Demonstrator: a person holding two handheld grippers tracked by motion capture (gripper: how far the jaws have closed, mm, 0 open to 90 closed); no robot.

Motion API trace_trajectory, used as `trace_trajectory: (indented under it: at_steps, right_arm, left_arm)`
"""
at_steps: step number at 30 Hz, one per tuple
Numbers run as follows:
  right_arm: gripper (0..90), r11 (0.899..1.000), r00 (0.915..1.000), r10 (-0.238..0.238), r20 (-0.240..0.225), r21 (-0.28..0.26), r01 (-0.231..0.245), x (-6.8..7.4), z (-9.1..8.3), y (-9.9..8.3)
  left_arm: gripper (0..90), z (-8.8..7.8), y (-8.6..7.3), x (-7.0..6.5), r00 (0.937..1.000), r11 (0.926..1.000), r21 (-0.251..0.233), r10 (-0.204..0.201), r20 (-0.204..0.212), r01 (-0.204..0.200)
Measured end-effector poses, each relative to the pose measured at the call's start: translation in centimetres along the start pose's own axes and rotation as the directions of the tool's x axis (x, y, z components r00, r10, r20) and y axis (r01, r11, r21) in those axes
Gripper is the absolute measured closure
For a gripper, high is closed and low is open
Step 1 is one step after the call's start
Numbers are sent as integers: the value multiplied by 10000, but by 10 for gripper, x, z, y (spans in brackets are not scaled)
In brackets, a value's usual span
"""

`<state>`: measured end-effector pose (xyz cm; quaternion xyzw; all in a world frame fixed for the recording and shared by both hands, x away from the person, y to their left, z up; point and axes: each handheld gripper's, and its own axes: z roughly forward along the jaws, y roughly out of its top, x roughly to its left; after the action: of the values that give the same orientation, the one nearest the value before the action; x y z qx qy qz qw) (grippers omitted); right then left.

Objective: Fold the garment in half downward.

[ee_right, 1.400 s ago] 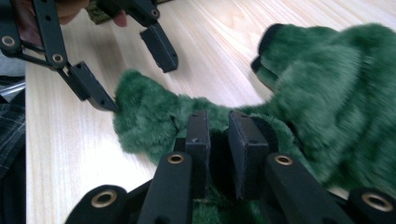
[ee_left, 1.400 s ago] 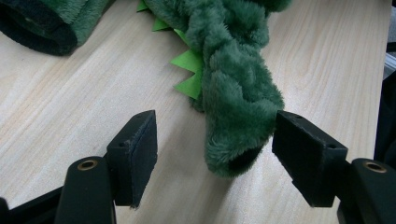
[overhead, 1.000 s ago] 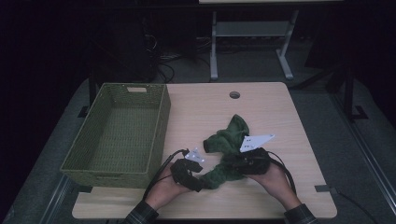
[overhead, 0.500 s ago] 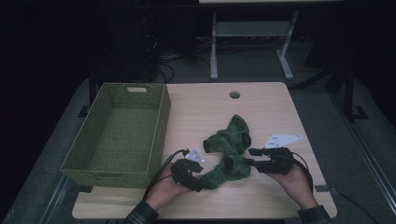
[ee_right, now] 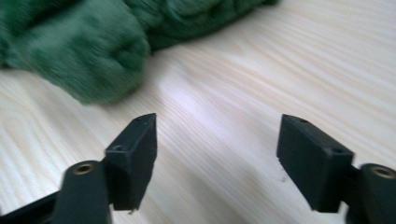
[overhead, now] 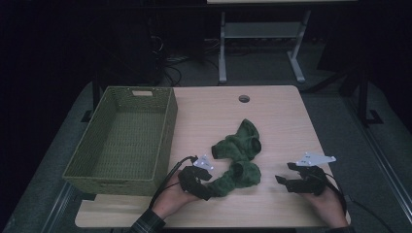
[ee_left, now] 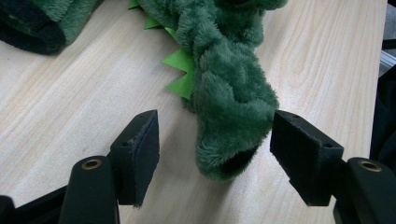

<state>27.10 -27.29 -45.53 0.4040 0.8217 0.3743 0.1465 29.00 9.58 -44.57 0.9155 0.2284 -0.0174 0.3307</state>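
Note:
A green plush piece [overhead: 239, 145] with light green spikes lies crumpled on the wooden table [overhead: 282, 116]. My left gripper [overhead: 213, 184] sits at its near left end, open. In the left gripper view the plush's hollow tail end [ee_left: 231, 140] lies between the pads [ee_left: 140, 149] of the left gripper [ee_left: 214, 128], and the left pad stands clear of it. My right gripper [overhead: 285, 173] rests low over bare table to the right of the plush. Its jaws have just been opening and nothing is between them. In the right gripper view the right gripper [ee_right: 217, 123] faces wood, with the plush [ee_right: 84, 56] ahead and to the left.
A woven green basket [overhead: 165, 131] stands at the table's left side, close to my left hand. A round cable hole [overhead: 244, 98] sits near the far edge. Beyond the table are a dark floor and a metal frame [overhead: 262, 34].
My right gripper has let go of the plush, pulled away to the right and opened. The plush has settled flatter on the table. My left gripper has kept still.

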Motion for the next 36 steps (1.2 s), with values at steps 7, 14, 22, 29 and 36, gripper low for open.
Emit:
trace_trajectory:
  at_steps: [7,14,22,29,36]
  right_arm:
    - [173,9984,9976,465,519,284,-481,-10,5,-14]
    - [147,9982,9958,346,847,455,-386,-9,12,-17]
    - [136,9989,9962,275,824,367,-307,-10,14,-19]
    - [124,9996,9967,241,770,128,-252,-11,15,-22]
    - [124,9996,9968,234,768,131,-245,-11,15,-22]
  left_arm:
    - [363,2,0,-1,10000,10000,-38,1,89,-1]
    - [554,2,1,-3,9995,9999,-103,-8,324,11]
    - [793,-4,4,-3,9977,9999,-139,39,672,-29]
    - [796,-15,10,-4,9970,9987,-502,36,767,3]
    - [783,-24,16,-3,9963,9964,-844,-22,863,95]
